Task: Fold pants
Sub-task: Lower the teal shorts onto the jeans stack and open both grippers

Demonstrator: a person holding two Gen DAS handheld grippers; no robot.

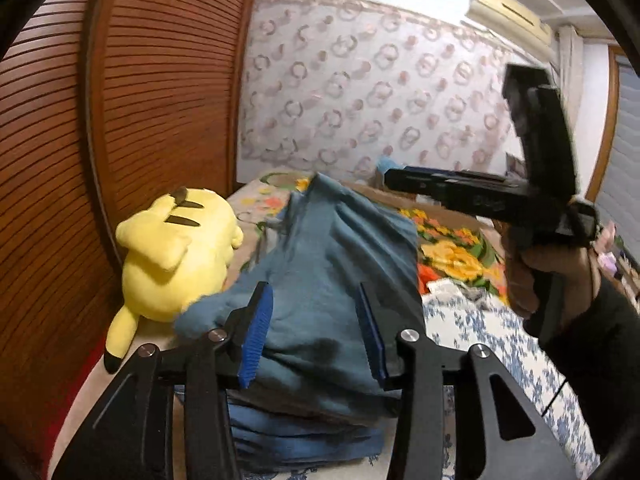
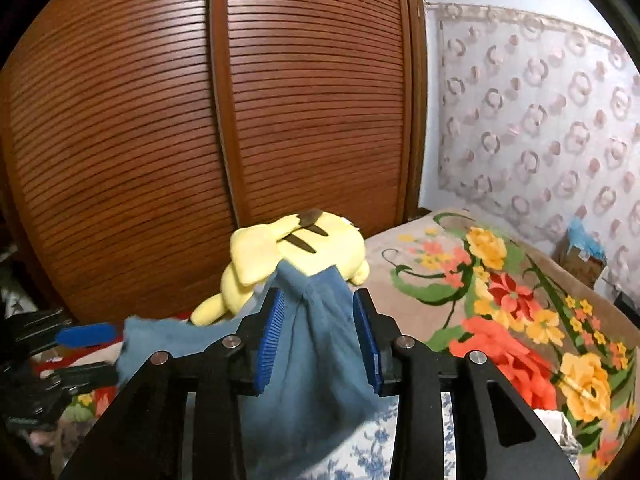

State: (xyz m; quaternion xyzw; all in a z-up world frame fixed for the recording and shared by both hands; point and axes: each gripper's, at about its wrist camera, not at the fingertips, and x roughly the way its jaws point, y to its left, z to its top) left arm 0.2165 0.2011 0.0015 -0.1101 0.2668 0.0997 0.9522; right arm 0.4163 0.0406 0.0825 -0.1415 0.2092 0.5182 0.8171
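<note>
The blue-grey pants hang raised above the bed, their lower part piled in folds below. My left gripper has its jaws wide apart, with the cloth lying between and below the blue pads, not pinched. In the right wrist view the pants drape between the pads of my right gripper, whose jaws are also apart. The right gripper also shows in the left wrist view, held in a hand at the right. The left gripper's blue pad touches the cloth's far corner.
A yellow plush toy lies on the bed by the brown slatted wardrobe. A floral blanket covers the far bed, a blue-and-white flowered sheet the near part. A patterned curtain hangs behind.
</note>
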